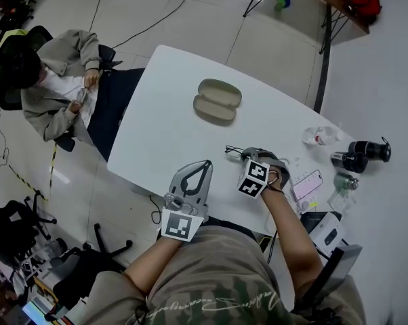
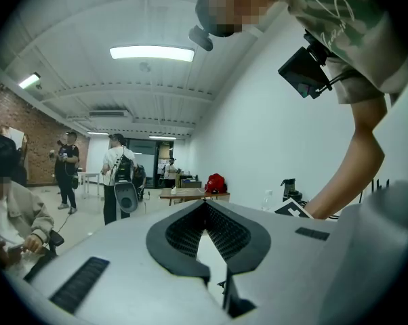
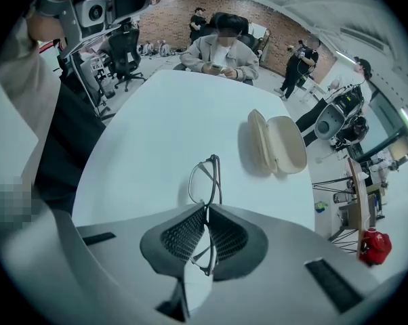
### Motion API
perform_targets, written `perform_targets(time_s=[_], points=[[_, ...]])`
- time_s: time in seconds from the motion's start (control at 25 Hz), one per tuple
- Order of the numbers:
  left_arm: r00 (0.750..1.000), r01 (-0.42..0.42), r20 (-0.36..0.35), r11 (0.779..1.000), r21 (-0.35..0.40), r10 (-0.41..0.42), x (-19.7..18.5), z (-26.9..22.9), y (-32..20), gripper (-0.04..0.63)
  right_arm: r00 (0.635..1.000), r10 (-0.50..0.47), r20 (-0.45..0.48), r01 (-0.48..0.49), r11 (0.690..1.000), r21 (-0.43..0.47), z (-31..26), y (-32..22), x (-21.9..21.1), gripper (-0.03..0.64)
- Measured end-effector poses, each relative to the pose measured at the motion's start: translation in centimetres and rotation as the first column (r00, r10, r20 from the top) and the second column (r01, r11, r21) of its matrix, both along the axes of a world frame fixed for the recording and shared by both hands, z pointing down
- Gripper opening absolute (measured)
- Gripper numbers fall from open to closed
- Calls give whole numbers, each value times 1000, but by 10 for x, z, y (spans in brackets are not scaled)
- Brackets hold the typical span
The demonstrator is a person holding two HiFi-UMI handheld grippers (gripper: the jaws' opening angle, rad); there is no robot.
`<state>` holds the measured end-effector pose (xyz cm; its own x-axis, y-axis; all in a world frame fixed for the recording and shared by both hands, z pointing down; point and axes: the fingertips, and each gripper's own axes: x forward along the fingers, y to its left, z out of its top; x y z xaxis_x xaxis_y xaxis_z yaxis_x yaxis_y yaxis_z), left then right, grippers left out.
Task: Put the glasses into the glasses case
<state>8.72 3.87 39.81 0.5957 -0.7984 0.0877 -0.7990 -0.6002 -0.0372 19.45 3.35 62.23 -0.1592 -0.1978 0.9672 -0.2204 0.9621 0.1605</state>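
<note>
The right hand-held gripper (image 3: 205,210) is clenched on the glasses (image 3: 202,181) at lower centre, the left hand-held gripper (image 2: 205,205) clenched on nothing, and the open glasses case (image 3: 278,144) at upper right awaits them, empty.

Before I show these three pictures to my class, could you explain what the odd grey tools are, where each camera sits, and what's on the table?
There is no robot here: a person holds a grey two-jaw gripper in each hand. One picture comes from a camera on the person's head, looking down. The other two come from cameras riding on the grippers. On the white table lies an open beige oval glasses case. The right gripper is shut on thin dark-framed glasses. The left gripper is shut and empty.
</note>
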Motion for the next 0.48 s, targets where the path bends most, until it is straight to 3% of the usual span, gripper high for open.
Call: perform_targets(time_s=[0.48], points=[[1000,-7,11,1000,-27,7,-4,9,-10,6,1000,11,-3,-11,1000,-12,11,-10,-1,31]])
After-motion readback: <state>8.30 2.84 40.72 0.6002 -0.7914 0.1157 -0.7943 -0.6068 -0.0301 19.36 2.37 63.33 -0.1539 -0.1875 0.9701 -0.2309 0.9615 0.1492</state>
